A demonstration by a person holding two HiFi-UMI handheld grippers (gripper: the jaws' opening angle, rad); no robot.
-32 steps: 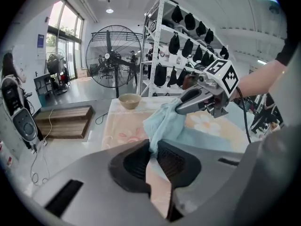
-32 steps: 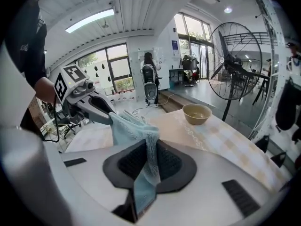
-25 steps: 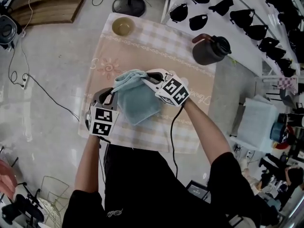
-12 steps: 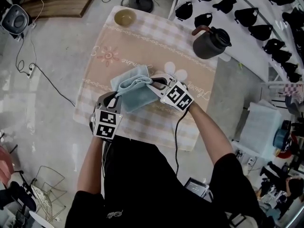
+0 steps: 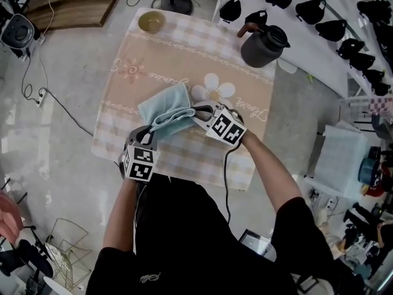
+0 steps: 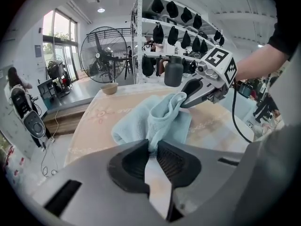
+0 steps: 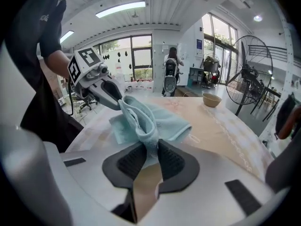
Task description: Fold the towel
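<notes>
On the floral tablecloth (image 5: 184, 60), near its front edge: light blue towel (image 5: 164, 106), bunched. Left gripper (image 5: 150, 133) clamps 1 corner. Right gripper (image 5: 198, 110), jaws just eased slightly wider, pinches another. Both corners raised; the rest lies on the cloth.

Nothing legible anywhere. Two lines of cursive print on the tablecloth (image 5: 184, 48), one at 12 o'clock from the towel (image 5: 164, 106) and one at 3 o'clock, too small to spell out. Black-and-white square codes, no letters or digits, on the cube (image 5: 139, 163) of the left gripper (image 5: 152, 131) and the cube (image 5: 225, 128) of the right gripper (image 5: 195, 110). Small white mark on the black shirt (image 5: 146, 276) at 6 o'clock, unreadable. Blue wall sign (image 7: 198, 44) at 1 o'clock in the right gripper view, also unreadable.
</notes>
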